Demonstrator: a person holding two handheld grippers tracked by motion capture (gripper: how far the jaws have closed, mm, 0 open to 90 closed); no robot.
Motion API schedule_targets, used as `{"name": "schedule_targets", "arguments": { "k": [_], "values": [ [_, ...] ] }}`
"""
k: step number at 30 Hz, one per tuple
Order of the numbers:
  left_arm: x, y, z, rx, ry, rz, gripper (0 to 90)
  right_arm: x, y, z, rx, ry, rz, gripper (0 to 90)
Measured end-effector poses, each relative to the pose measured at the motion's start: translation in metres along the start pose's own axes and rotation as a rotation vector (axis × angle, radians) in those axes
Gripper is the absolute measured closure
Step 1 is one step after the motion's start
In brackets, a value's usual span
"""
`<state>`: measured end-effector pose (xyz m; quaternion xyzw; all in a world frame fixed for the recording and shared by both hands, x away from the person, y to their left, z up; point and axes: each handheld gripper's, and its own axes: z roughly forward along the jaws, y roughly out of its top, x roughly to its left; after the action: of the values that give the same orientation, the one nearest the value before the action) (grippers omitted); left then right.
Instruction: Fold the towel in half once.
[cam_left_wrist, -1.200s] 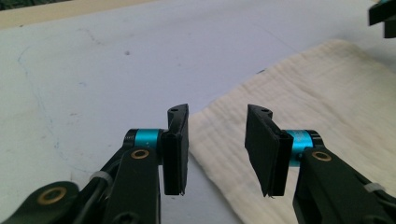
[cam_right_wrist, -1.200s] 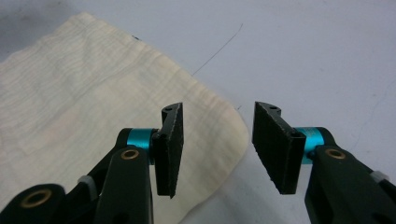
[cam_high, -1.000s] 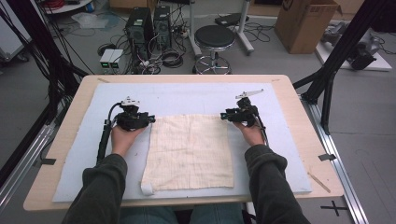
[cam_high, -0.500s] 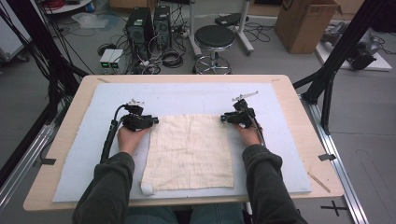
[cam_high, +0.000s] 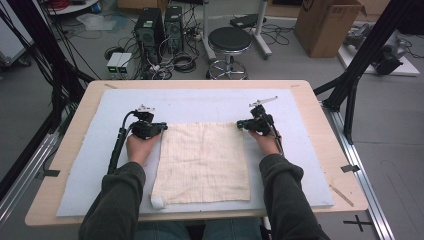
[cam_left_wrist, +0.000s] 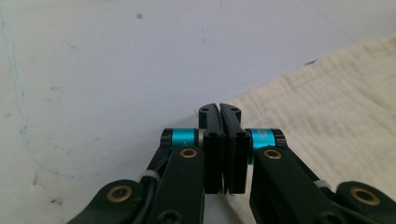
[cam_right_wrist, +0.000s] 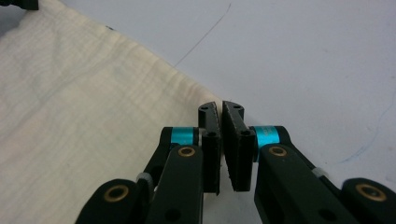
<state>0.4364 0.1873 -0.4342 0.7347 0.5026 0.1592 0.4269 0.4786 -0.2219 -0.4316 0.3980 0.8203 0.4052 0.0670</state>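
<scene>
So the cream, square, crinkly cotton cloth (cam_high: 202, 164) lies flat mid-desk on the pale blue-grey foam mat (cam_high: 300, 107). Its two far corners are what matter: left gripper (cam_high: 161, 128) sits at the 10 o'clock corner, right gripper (cam_high: 241, 123) at the 2 o'clock one, both equally near. Since a second ago both jaws have just been closing, now pinched shut, apparently on those corners. Hands didn't budge.

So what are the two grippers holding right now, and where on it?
Each has shut on a far corner of the cream cloth: the left gripper on the far left corner, the right gripper on the far right corner.
</scene>
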Motion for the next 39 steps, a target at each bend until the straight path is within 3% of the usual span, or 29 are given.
{"name": "schedule_targets", "arguments": {
  "k": [8,15,18,22,26,31,39],
  "values": [
    [0.004,0.013,-0.012,-0.056,-0.015,-0.014,87.9,0.001,0.012,-0.008,-0.025,0.004,-0.003,86.0],
    [0.01,0.022,-0.026,-0.111,-0.018,-0.032,87.9,0.002,0.026,-0.021,-0.103,0.015,0.007,86.0],
    [0.011,0.021,-0.029,-0.104,-0.029,-0.029,87.9,0.001,0.025,-0.023,-0.099,0.024,0.012,86.0],
    [0.002,0.017,-0.028,-0.066,-0.024,0.036,87.9,0.003,0.021,-0.021,-0.079,0.035,0.013,86.0],
    [-0.003,0.01,-0.028,-0.047,-0.027,0.058,87.9,0.008,0.017,-0.021,-0.076,0.051,0.006,86.0],
    [-0.002,0.004,-0.037,-0.076,-0.045,0.037,87.9,0.011,0.012,-0.026,-0.084,0.072,0.002,86.0],
    [-0.006,-0.002,-0.05,-0.091,-0.079,0.06,87.9,0.015,0.003,-0.036,-0.102,0.126,-0.007,86.0]
  ]
}}
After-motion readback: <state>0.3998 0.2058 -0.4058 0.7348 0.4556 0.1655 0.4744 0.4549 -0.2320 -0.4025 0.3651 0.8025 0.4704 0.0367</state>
